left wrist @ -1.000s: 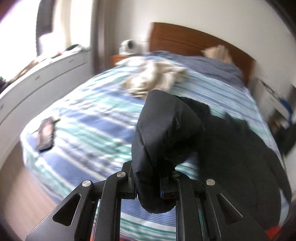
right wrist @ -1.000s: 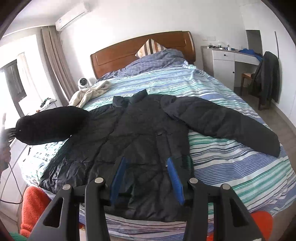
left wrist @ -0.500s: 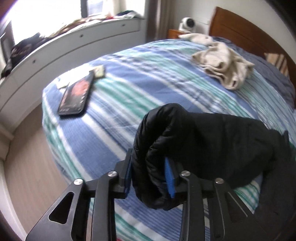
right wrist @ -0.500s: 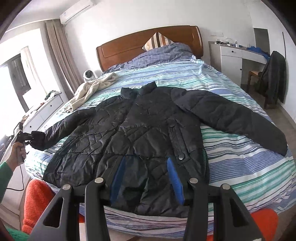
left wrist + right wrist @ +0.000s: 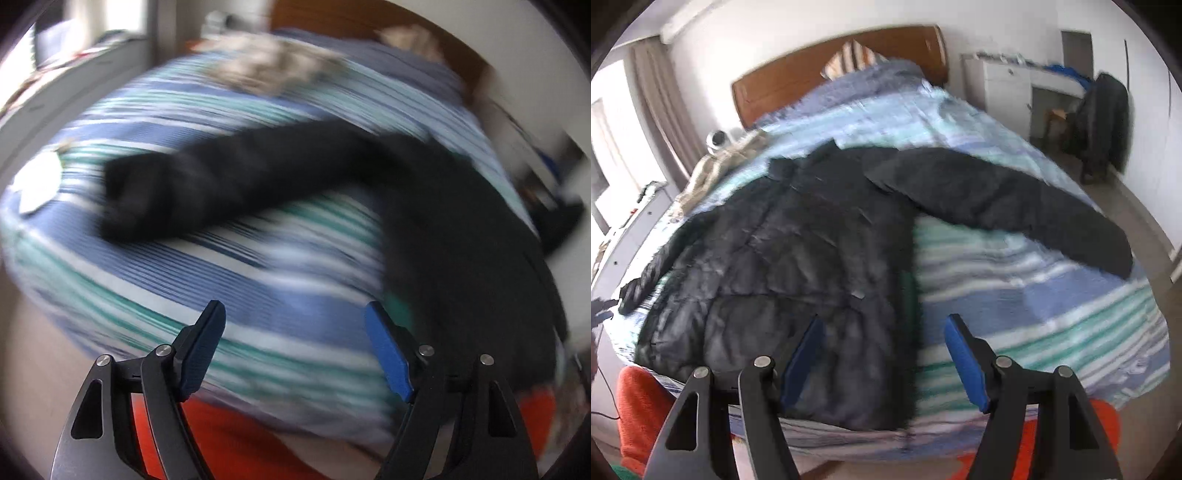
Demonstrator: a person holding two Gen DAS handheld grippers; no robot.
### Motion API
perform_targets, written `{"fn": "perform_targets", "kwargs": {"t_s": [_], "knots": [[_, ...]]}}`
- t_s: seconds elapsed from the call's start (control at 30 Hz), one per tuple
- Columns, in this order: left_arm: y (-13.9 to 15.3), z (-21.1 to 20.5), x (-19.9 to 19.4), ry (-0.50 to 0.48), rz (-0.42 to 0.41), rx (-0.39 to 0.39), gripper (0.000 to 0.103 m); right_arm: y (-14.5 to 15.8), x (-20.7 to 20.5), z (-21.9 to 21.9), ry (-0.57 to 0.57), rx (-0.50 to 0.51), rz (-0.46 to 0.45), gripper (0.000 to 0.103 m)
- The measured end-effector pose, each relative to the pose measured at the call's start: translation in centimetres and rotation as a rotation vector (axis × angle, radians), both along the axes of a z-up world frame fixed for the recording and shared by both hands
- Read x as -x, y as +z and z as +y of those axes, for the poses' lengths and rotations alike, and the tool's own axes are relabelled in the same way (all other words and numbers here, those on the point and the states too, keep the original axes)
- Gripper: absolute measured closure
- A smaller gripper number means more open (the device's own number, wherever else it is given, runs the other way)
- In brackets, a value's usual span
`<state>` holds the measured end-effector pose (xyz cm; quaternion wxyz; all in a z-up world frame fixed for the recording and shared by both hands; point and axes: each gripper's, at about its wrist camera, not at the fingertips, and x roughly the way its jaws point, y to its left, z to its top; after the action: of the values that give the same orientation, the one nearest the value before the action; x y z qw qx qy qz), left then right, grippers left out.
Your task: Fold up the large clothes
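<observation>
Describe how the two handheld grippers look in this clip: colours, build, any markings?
Both match: the left gripper and right gripper have black angular linkage arms with triangular cut-outs, silver round pivot bolts and flat blue pads on the inner finger faces. No markings or cables are discernible.

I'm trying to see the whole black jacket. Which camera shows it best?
The right wrist view: the black jacket lies spread on the bed, both sleeves visible. The left wrist view, blurred, shows only one sleeve and part of its body.
</observation>
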<state>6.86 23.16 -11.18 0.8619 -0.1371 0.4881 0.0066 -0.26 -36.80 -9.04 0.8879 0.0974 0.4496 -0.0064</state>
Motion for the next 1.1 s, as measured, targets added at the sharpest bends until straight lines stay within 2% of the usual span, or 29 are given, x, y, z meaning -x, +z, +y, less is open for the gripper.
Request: {"fn": "perform_targets", "kwargs": {"t_s": [0.07, 0.17, 0.23, 0.3, 0.33, 0.37, 0.43, 0.5, 0.57, 0.7, 0.8, 0.9, 0.93, 0.97, 1.1], "knots": [[-1.4, -4.7, 0.2, -0.115, 0.029, 0.029, 0.024, -1.2, 0.0, -1.1, -0.013, -0.046, 0.041, 0.033], [-3.5, -9.1, 0.1, -0.207, 0.079, 0.017, 0.024, -3.2, 0.2, -1.8, -0.009, -0.152, 0.09, 0.033], [-4.7, -10.6, -0.2, -0.226, 0.108, 0.005, 0.024, -4.4, 0.3, -1.5, 0.012, -0.217, 0.118, 0.033], [-5.3, -11.2, -0.5, -0.205, 0.119, 0.023, 0.024, -5.3, 0.2, -0.9, 0.035, -0.237, 0.13, 0.033], [-5.4, -11.1, -0.7, -0.197, 0.122, 0.03, 0.031, -5.7, 0.0, -0.5, 0.042, -0.225, 0.133, 0.033], [-5.5, -11.1, -0.7, -0.19, 0.125, 0.034, 0.047, -6.0, -0.2, -0.3, 0.049, -0.219, 0.132, 0.042], [-5.5, -10.7, -0.7, -0.18, 0.131, 0.057, 0.067, -6.2, -0.4, -0.2, 0.055, -0.23, 0.134, 0.075], [-5.1, -10.3, -0.5, -0.181, 0.122, 0.079, 0.074, -5.9, -0.4, 0.1, 0.061, -0.219, 0.13, 0.079], [-4.9, -10.7, 0.2, -0.196, 0.113, 0.057, 0.076, -5.3, 0.0, 0.3, 0.072, -0.205, 0.131, 0.083], [-5.6, -10.7, 1.4, -0.216, 0.116, 0.01, 0.075, -5.2, 0.9, 0.3, 0.07, -0.185, 0.143, 0.083], [-6.7, -11.2, 1.0, -0.213, 0.124, -0.028, 0.068, -6.6, 0.3, 0.5, 0.048, -0.18, 0.156, 0.082], [-5.7, -11.8, 1.4, -0.201, 0.106, -0.076, 0.054, -6.1, 0.1, 0.6, 0.03, -0.14, 0.142, 0.066], [-5.4, -11.9, 1.5, -0.199, 0.098, -0.084, 0.044, -5.8, 0.4, 0.5, 0.03, -0.13, 0.134, 0.054], [-4.7, -11.8, 1.8, -0.19, 0.079, -0.095, 0.037, -5.2, 0.6, 0.4, 0.029, -0.115, 0.111, 0.047], [-2.1, -11.3, 2.9, -0.158, 0.009, -0.099, 0.031, -3.2, 1.1, -0.7, -0.005, -0.103, 0.045, 0.044]]}}
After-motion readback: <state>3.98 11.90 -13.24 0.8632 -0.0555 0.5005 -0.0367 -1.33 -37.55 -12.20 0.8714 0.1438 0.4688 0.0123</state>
